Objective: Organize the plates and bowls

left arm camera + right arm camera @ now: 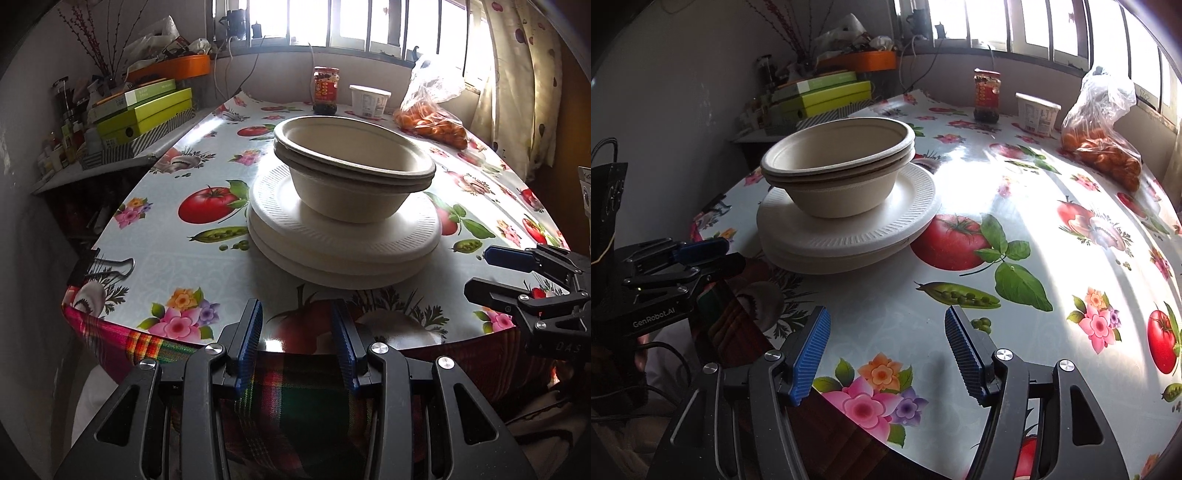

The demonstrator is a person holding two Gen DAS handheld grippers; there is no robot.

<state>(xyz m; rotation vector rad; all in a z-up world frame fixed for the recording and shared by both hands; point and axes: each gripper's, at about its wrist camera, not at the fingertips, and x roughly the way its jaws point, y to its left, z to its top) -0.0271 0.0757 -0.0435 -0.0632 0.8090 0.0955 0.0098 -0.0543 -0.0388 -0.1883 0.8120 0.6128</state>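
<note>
Blue pads on your left tool (297, 345) stood apart with nothing between them, hanging at the near edge of the counter (192, 258). Your right tool (886, 354) gaped wider over the flowered cloth, equally empty. Ahead of both, stacked beige bowls (354, 173) sat on a pile of white plates (343, 243) mid-counter. Farther back stood a jar (325, 89), a white tub (369, 100) and a bag of oranges (430, 110).

2 bowls (354, 173), 2 plates (343, 236)
</note>
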